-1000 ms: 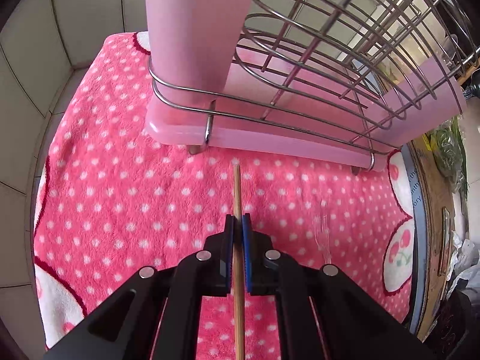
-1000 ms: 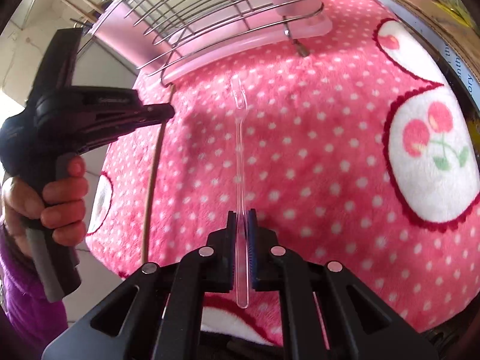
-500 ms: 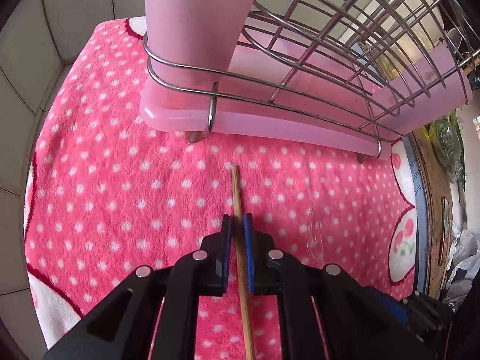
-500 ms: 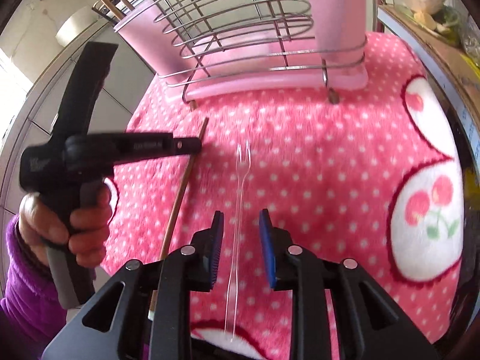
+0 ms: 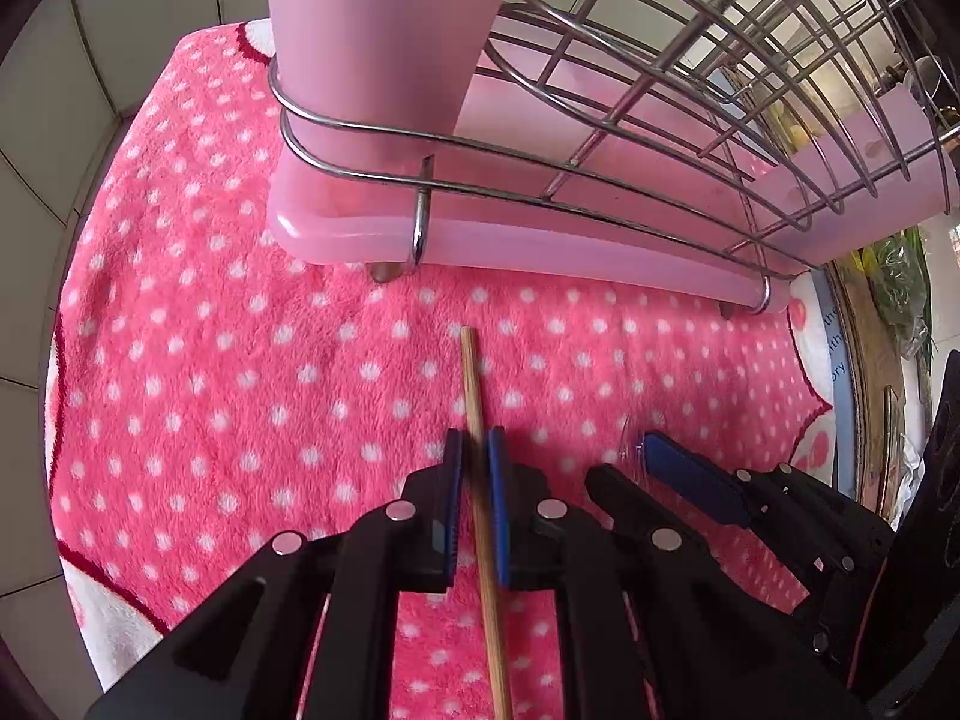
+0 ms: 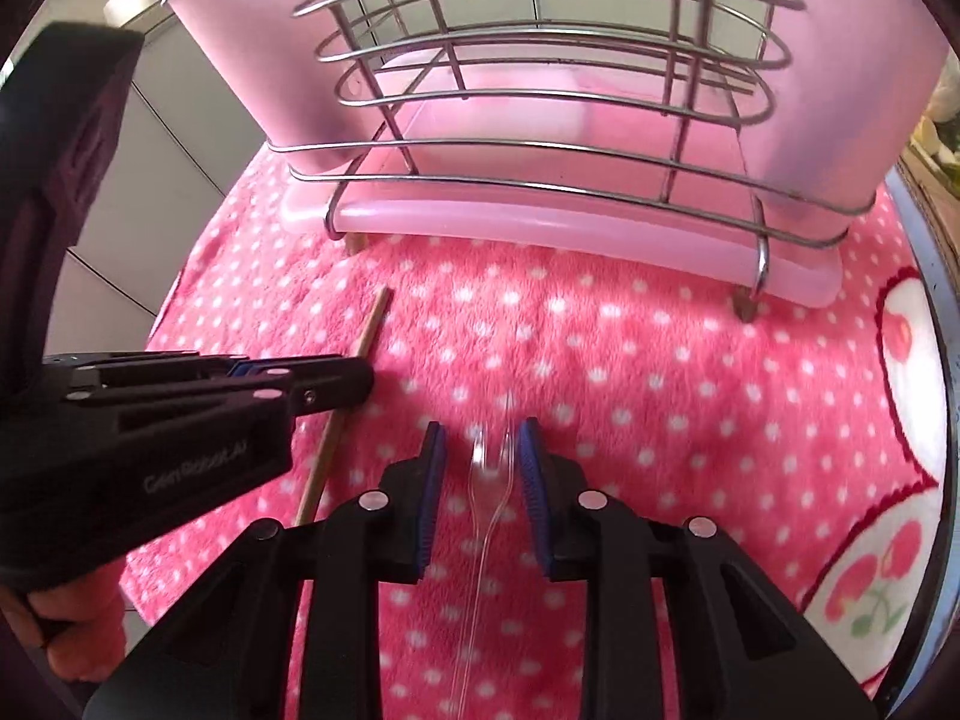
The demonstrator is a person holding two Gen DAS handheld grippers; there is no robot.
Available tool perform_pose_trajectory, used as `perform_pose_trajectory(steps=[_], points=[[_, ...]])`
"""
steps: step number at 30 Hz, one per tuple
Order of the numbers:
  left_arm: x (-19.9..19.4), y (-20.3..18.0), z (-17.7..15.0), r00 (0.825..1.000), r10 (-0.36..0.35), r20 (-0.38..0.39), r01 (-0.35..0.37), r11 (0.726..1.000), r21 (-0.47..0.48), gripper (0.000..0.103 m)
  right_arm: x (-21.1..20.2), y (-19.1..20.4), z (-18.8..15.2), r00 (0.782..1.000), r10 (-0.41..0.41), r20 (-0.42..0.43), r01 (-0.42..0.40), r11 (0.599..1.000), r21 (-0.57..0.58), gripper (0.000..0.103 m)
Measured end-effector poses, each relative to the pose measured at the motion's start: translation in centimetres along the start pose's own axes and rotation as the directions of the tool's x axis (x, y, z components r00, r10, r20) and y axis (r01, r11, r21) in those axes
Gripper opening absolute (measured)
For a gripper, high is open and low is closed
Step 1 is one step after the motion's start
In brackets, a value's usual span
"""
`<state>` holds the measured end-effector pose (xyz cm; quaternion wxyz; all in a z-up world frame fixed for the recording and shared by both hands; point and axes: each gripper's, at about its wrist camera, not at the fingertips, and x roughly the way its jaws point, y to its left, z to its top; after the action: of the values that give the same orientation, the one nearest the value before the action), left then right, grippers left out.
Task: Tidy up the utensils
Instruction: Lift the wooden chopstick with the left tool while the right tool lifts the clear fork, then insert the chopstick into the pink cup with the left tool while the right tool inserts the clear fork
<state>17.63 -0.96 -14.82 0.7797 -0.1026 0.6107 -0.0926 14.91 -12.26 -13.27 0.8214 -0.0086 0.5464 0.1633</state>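
Observation:
A wooden chopstick (image 5: 471,372) lies on the pink dotted towel (image 5: 240,390), pointing at the wire rack. My left gripper (image 5: 474,444) is shut on it near its far end, and the stick runs slightly askew between the blue pads. A clear plastic fork (image 6: 474,600) lies flat on the towel, tines toward the rack. My right gripper (image 6: 480,444) straddles the tines with its jaws open, and neither pad touches the fork. From the right wrist, the left gripper (image 6: 360,381) reaches in from the left over the chopstick (image 6: 372,324). In the left wrist view the right gripper (image 5: 630,462) sits close alongside.
A steel wire rack (image 6: 540,60) stands on a pink drip tray (image 6: 540,222) at the towel's far side, with pink plastic cups (image 5: 384,60) at its ends. Grey tiled wall (image 5: 60,180) lies to the left. A table rim (image 6: 942,312) curves along the right.
My right gripper let go of the clear fork, opened, and slid forward along it to the tines. The left gripper stayed on the chopstick, which now sits slightly askew. The rack looks nearer.

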Motion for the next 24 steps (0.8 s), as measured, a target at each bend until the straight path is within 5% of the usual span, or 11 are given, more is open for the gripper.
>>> perform_pose_trajectory(steps=[2, 14, 24], points=[[-0.1, 0.1, 0.1, 1.000, -0.002, 0.010, 0.002, 1.000, 0.000, 0.006, 0.0, 0.0, -0.1, 1.000, -0.023, 0.014, 0.023, 1.000, 0.006, 0.014], [-5.3, 0.8, -2.3, 0.983, -0.073, 0.166, 0.074, 0.997, 0.001, 0.005, -5.7, -2.8, -2.3, 0.970, 0.120, 0.212, -0.143, 0.985, 0.098, 0.014], [-13.2, -0.1, -5.7, 0.911, -0.093, 0.402, 0.087, 0.996, 0.034, 0.005, -11.7, -3.0, -4.3, 0.917, 0.151, 0.370, -0.193, 0.978, 0.079, 0.014]])
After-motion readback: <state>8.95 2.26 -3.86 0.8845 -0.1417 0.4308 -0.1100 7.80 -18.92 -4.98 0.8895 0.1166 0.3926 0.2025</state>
